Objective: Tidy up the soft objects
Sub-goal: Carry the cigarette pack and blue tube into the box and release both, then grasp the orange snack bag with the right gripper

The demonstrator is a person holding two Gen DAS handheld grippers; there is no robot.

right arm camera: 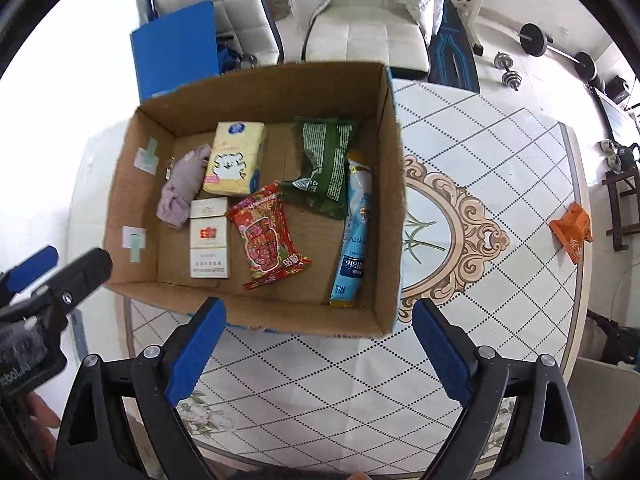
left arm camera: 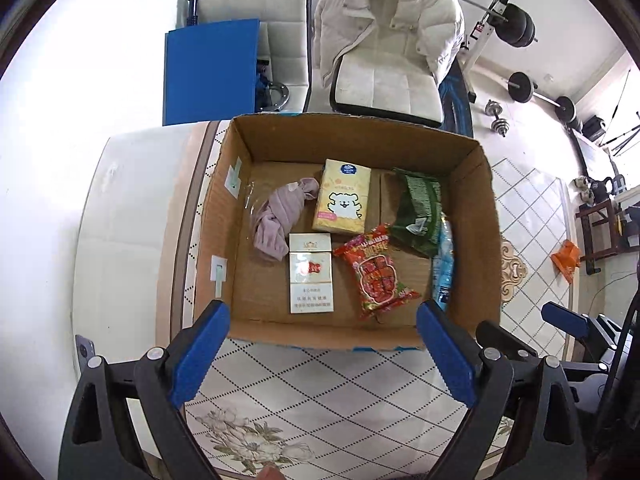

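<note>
An open cardboard box stands on the patterned table. Inside lie a lilac cloth, a yellow tissue pack, a white cigarette carton, a red snack bag, a green bag and a blue packet. An orange packet lies on the table at the right. My left gripper and right gripper are open and empty, above the box's near edge.
The table has a white tile pattern with an ornate medallion. Beyond it are two white chairs, one with a white coat, a blue board, and barbells on the floor. The left gripper shows in the right wrist view.
</note>
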